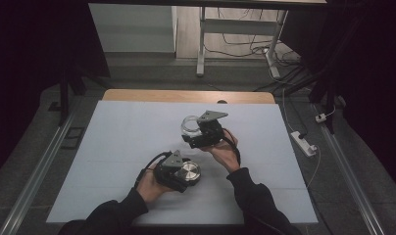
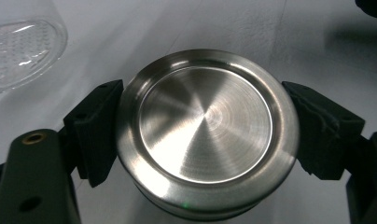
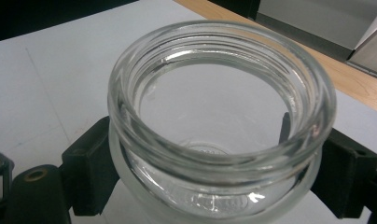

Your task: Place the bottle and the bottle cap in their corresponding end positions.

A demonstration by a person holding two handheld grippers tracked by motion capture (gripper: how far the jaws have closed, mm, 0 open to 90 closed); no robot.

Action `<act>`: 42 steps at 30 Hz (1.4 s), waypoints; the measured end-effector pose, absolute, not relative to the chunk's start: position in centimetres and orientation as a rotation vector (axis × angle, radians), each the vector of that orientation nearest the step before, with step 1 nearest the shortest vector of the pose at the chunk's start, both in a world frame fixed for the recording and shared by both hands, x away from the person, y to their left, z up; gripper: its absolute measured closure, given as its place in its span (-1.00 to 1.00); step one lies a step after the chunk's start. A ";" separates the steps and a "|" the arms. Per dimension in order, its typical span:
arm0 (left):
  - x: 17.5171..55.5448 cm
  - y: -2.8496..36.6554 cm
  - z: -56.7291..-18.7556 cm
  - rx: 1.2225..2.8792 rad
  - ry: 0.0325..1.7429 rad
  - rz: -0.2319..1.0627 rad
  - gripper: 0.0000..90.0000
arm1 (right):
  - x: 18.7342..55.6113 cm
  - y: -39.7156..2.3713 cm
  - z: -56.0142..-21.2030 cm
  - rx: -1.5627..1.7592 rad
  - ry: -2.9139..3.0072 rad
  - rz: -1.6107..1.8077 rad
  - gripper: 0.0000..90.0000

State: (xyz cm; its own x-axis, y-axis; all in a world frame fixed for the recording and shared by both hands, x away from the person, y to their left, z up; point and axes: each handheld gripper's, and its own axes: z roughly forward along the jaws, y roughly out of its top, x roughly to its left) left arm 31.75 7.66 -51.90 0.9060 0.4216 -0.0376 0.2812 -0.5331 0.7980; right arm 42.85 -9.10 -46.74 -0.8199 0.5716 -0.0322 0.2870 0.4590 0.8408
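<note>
Your left gripper sits low on the white table cover, its two black jaws pressed against opposite sides of a round steel lid. The lid lies flat between them, brushed top facing up. It looks stiff and fairly solid, but its smooth, curved wall is probably slippery, so a grip straight across its widest part suits it best. Your left hand wraps the gripper from behind, forearm coming in from the near edge.

Ahead of that gripper and to its right, your right gripper pinches a clear glass jar, one jaw on each side just below the threaded neck. The jar's mouth is open and it looks empty. Glass is rigid, slick and breakable; I judge the shoulder under the neck the safest hold. Your right hand holds this gripper from its near side, its jaws pointing away from you.
</note>
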 end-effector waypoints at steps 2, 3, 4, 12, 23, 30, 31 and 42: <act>32.0 7.5 -52.1 2.172 0.495 0.202 -0.57 | 43.1 -9.0 -46.9 0.736 2.400 1.292 -0.67; 32.1 7.3 -52.2 2.169 0.498 0.202 -0.57 | 43.3 -9.0 -47.0 0.739 2.398 1.291 -0.67; 32.1 7.3 -52.3 2.172 0.496 0.206 -0.57 | 43.4 -9.0 -47.1 0.743 2.400 1.290 -0.67; 32.5 7.2 -53.1 2.193 0.508 0.218 -0.57 | 44.3 -8.4 -48.0 0.757 2.401 1.279 -0.67; 32.8 7.1 -53.8 2.250 0.536 0.232 -0.57 | 44.8 -7.8 -49.7 0.772 2.417 1.245 -0.67; 32.8 7.1 -54.0 2.266 0.546 0.244 -0.57 | 45.1 -7.7 -50.5 0.779 2.421 1.227 -0.67; 32.8 7.1 -54.0 2.268 0.542 0.245 -0.58 | 45.1 -7.7 -50.6 0.781 2.421 1.221 -0.67; 32.8 6.6 -54.2 2.318 0.537 0.251 -0.58 | 45.3 -7.9 -50.8 0.777 2.413 1.228 -0.67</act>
